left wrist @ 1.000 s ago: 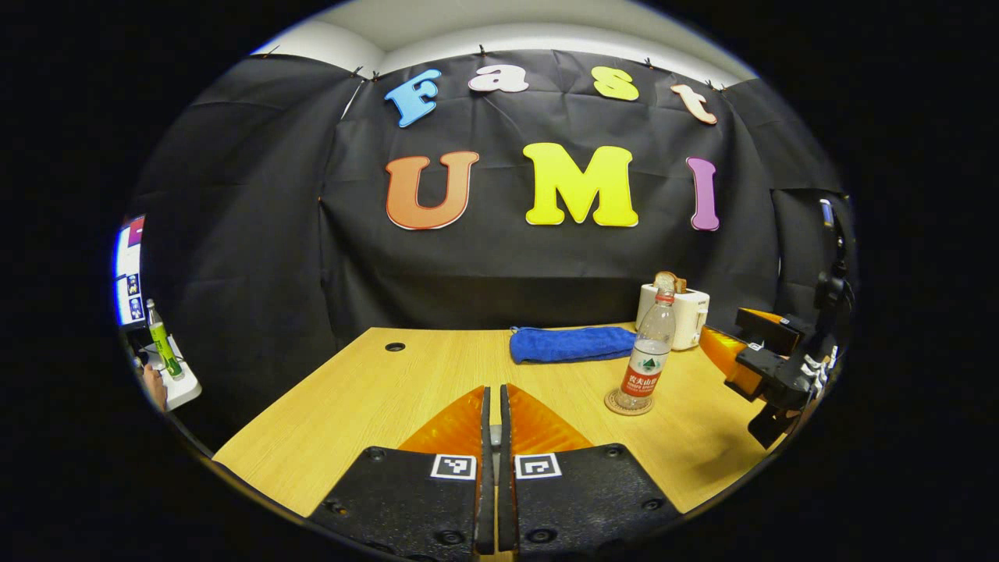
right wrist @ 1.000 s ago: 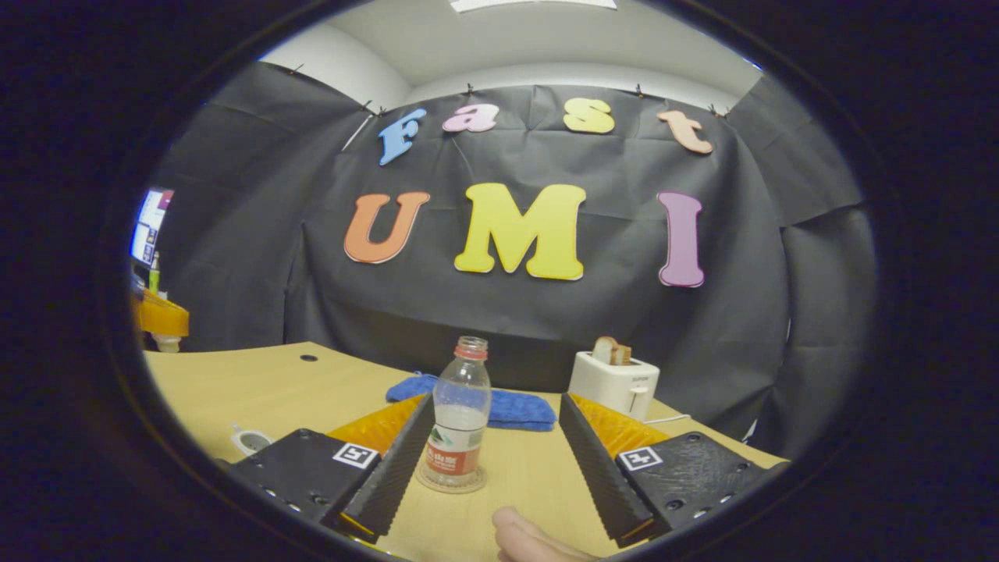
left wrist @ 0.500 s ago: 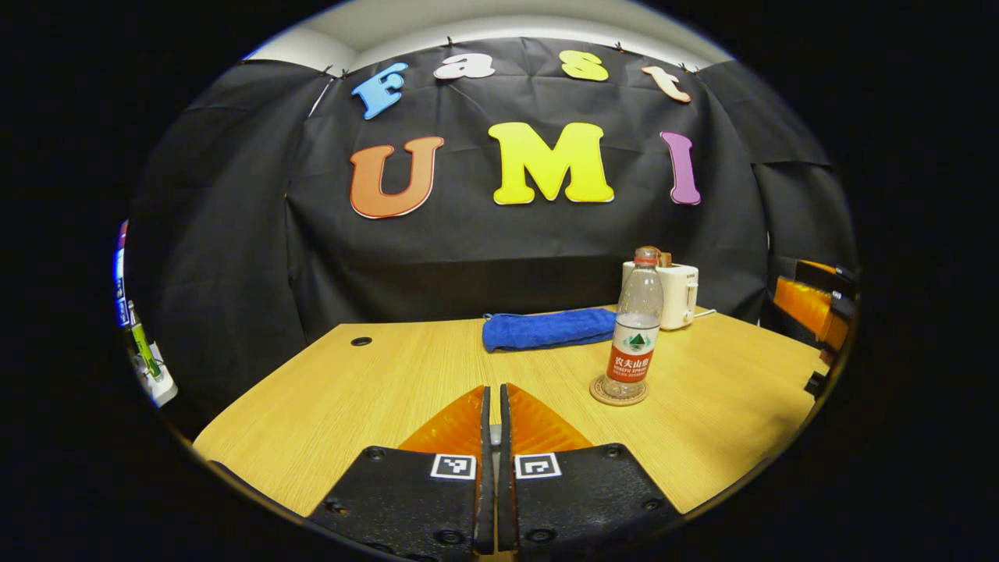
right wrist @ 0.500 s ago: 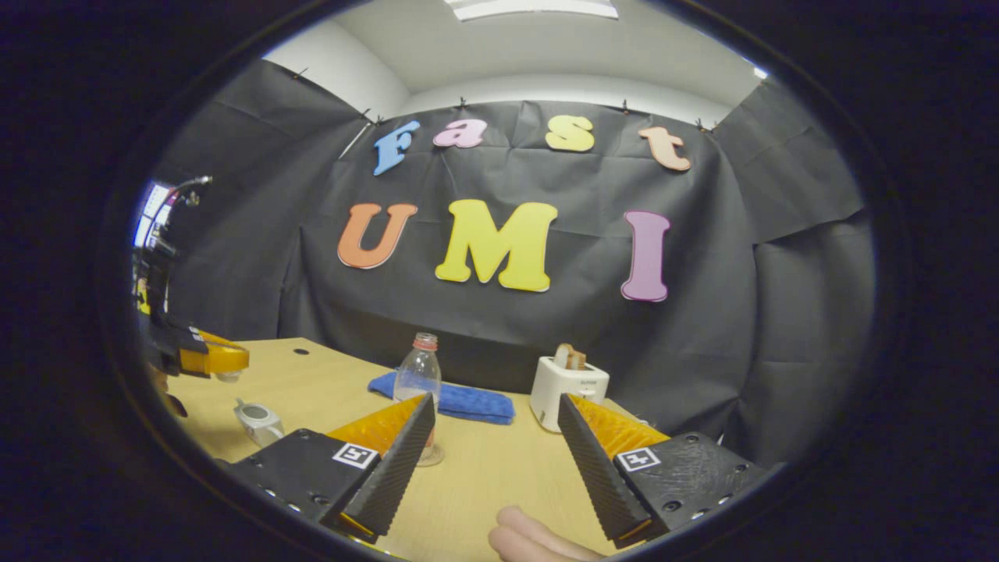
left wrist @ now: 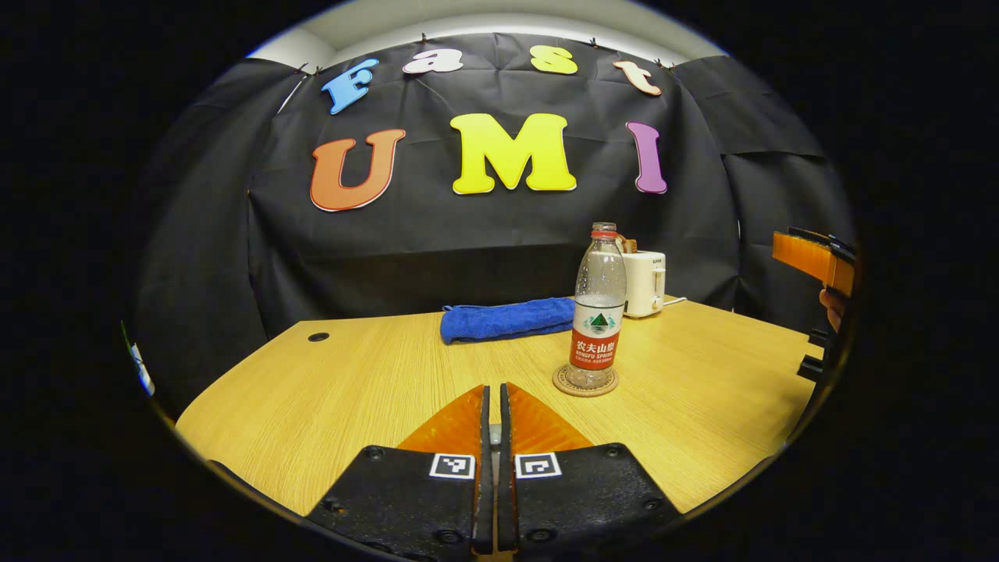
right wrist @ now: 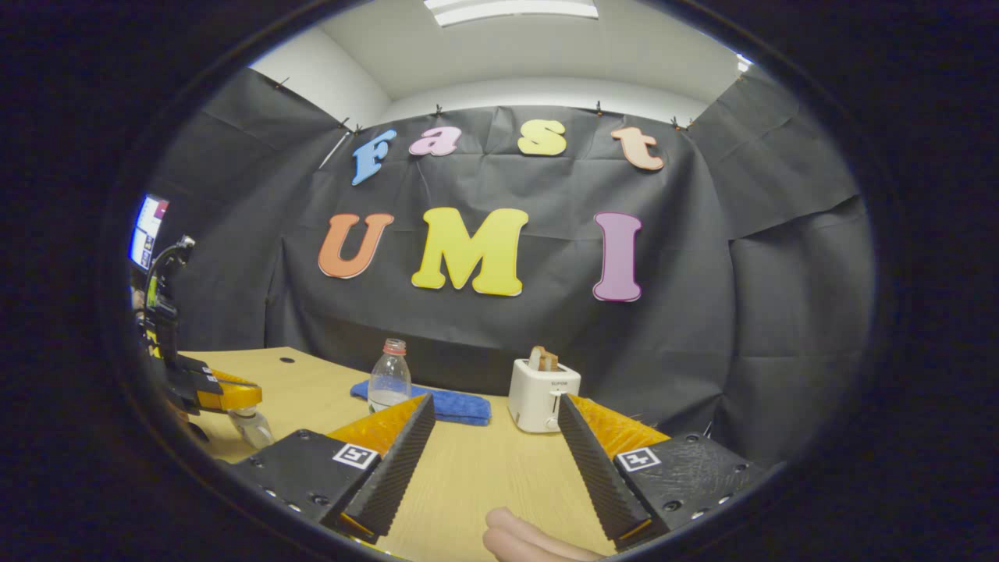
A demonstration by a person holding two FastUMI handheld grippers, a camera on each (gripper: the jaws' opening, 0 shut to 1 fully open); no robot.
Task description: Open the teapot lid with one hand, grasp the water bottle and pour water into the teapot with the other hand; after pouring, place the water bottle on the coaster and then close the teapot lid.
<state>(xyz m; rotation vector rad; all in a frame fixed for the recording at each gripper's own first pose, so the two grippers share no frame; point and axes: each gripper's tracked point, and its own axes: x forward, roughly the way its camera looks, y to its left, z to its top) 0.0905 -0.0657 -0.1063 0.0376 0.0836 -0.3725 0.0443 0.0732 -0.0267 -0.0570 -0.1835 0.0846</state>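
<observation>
Bottle (left wrist: 599, 312) upright on coaster (left wrist: 585, 382) — left gripper (left wrist: 491, 390) apparently closed, empty.

Bright ceiling light (right wrist: 511, 8) evenly lights both sharp views (straight edges bow outward), with soft shadows on the table (left wrist: 351, 390).

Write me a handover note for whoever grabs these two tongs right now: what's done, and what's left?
Left tongs: closed; I cannot tell whether they pinch anything.
Right tongs: open, empty, raised above the table.
Bottle: upright on the coaster, partly full, nobody touching it.
Small pale thing beneath the left tongs: maybe the teapot or its lid, too unclear to say.
Done, it seems: bottle parked on the coaster.
Left: check that the teapot lid is closed; close it if not.
</observation>
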